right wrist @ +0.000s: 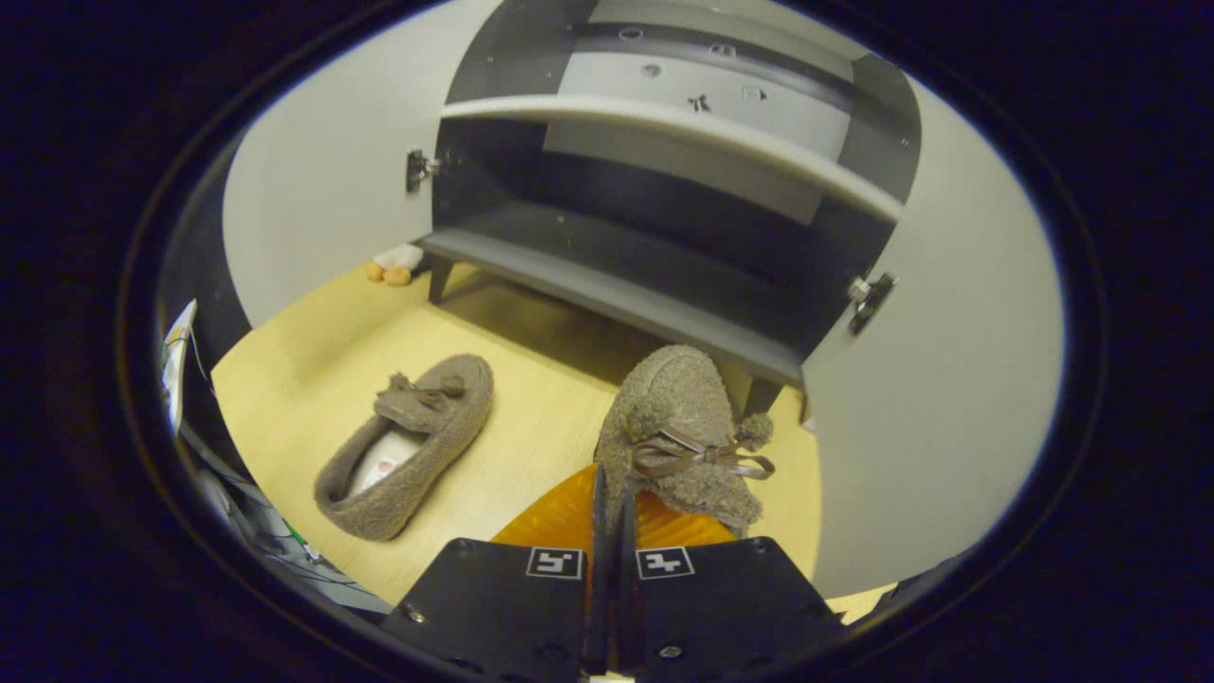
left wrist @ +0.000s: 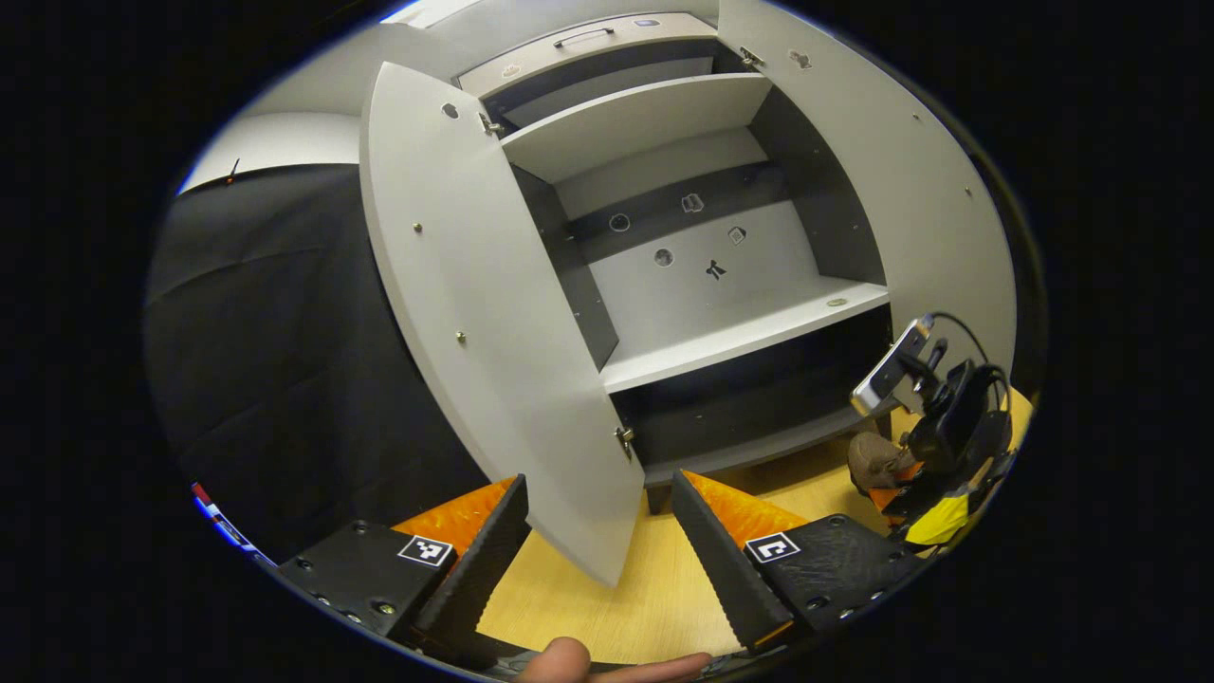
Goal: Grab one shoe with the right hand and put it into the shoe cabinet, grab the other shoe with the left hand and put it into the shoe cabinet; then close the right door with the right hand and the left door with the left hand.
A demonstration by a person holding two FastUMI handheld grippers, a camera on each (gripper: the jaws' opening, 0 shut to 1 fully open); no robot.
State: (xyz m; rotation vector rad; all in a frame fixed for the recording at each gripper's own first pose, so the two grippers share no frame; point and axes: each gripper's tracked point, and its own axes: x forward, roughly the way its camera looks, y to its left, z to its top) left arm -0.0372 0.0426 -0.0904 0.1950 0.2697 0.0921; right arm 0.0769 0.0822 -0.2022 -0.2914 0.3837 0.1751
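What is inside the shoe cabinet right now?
No shoes yet: the shoe cabinet's shelves look bare. One slipper lies on the floor; the right gripper holds the other slipper. The lowest shelf's back is too dark to see.

Two slippers (right wrist: 408,446) lie on the floor (right wrist: 512,379) before the seemingly empty cabinet (right wrist: 616,285).

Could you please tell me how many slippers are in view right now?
2: one slipper gripped by the right tool, before the cabinet; the other slipper on the floor.

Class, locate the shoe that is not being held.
In the right gripper view, the loose shoe lies on the wooden floor, left of the gripped shoe and before the open cabinet.
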